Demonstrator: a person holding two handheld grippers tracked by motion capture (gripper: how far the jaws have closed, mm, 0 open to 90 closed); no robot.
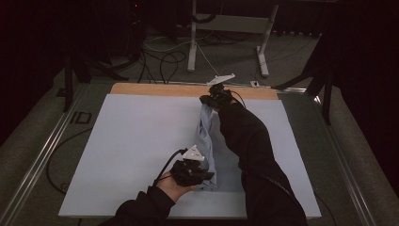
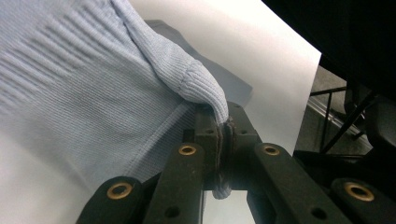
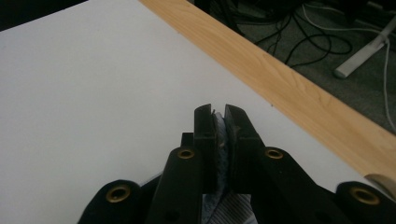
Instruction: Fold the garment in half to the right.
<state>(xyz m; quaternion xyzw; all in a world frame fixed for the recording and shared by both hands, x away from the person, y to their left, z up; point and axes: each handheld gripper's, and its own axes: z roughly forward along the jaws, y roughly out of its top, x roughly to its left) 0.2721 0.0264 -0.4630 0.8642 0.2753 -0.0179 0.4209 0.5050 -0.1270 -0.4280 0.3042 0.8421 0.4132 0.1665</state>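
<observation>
Both claws grip the light blue sweater (image 1: 208,141): the left claw (image 1: 207,178) pinches its ribbed edge, the right claw (image 1: 205,100) clamps cloth beyond it over the desk (image 1: 131,141).

Item: pale blue ribbed knit garment (image 1: 209,141) | State: bunched into a narrow strip, pinched at both ends | Pose: stretched lengthwise, far end lifted | Location: right of centre on white surface (image 1: 131,141)

Your left gripper (image 1: 203,176): near you, jaws clamped | your right gripper (image 1: 210,100): arm stretched far forward, jaws clamped
</observation>
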